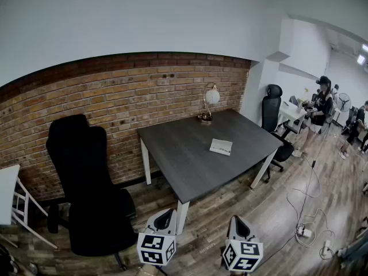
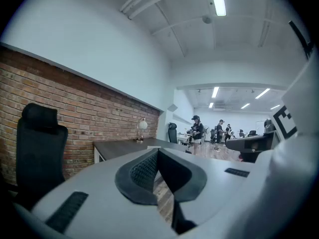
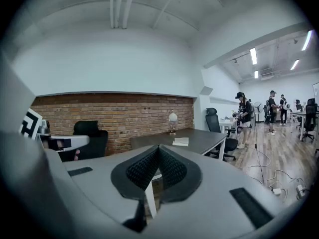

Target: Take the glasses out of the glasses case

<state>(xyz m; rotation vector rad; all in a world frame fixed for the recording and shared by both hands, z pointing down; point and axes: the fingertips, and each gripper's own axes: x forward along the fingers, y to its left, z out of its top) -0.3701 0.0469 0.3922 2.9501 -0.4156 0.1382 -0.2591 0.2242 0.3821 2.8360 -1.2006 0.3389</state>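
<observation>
A pale flat glasses case (image 1: 221, 147) lies closed on the dark table (image 1: 190, 154), right of its middle; it also shows small in the right gripper view as the case (image 3: 180, 142). Both grippers hang low in front of the table, well short of it. My left gripper (image 1: 165, 218) is shut, pads together, nothing between them (image 2: 158, 151). My right gripper (image 1: 237, 225) is likewise shut and empty (image 3: 159, 148). No glasses are visible.
A small lamp (image 1: 208, 103) stands at the table's far edge by the brick wall. A black office chair (image 1: 86, 188) is left of the table, another chair (image 1: 272, 115) at the right. Cables (image 1: 307, 220) lie on the wooden floor. People (image 1: 321, 111) stand at the far right.
</observation>
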